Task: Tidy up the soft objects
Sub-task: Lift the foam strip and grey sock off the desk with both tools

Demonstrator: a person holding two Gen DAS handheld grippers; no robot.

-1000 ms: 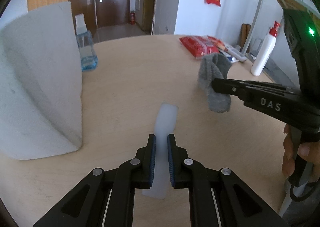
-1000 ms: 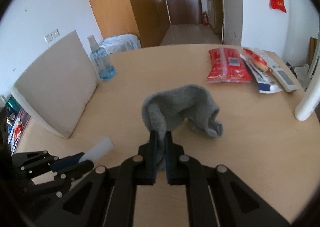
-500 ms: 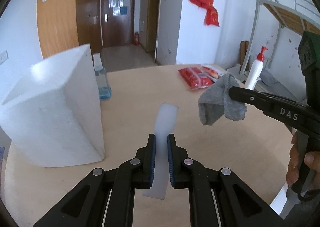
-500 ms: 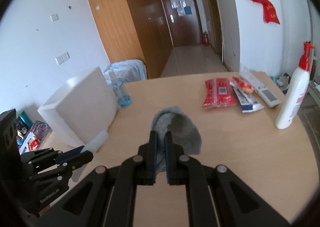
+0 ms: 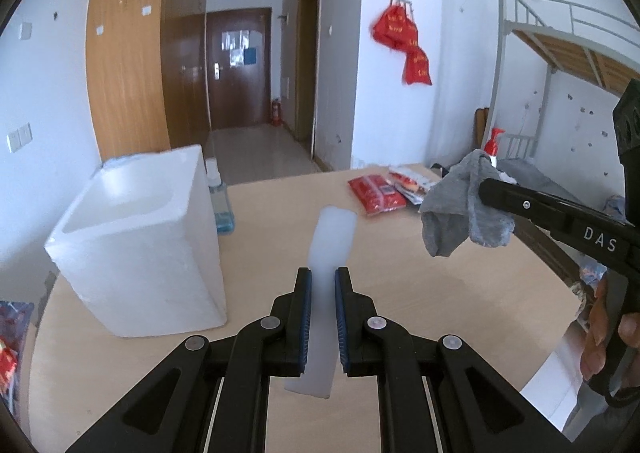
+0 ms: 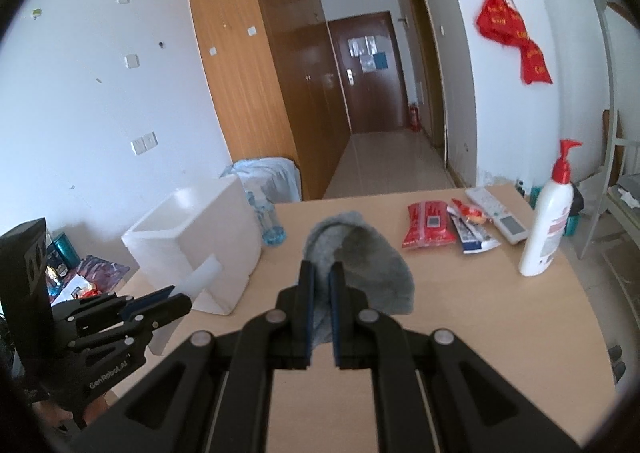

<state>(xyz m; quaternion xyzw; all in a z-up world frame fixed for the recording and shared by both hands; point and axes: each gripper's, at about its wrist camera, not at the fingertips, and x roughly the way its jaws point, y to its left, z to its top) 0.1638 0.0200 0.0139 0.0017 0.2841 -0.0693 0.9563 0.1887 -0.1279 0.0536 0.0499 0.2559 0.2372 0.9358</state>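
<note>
L gripper (image 5: 322,285) pinched tight on white foam strip (image 5: 330,249), held above table (image 5: 280,221). R gripper (image 6: 320,281) clamped on grey sock (image 6: 360,253), dangling in air. White foam box (image 5: 140,241) sits on table just left, blue bottle (image 5: 222,209) behind it.

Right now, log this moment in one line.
left claw: shut on strip | right claw: shut on sock | both above table | box: open
</note>
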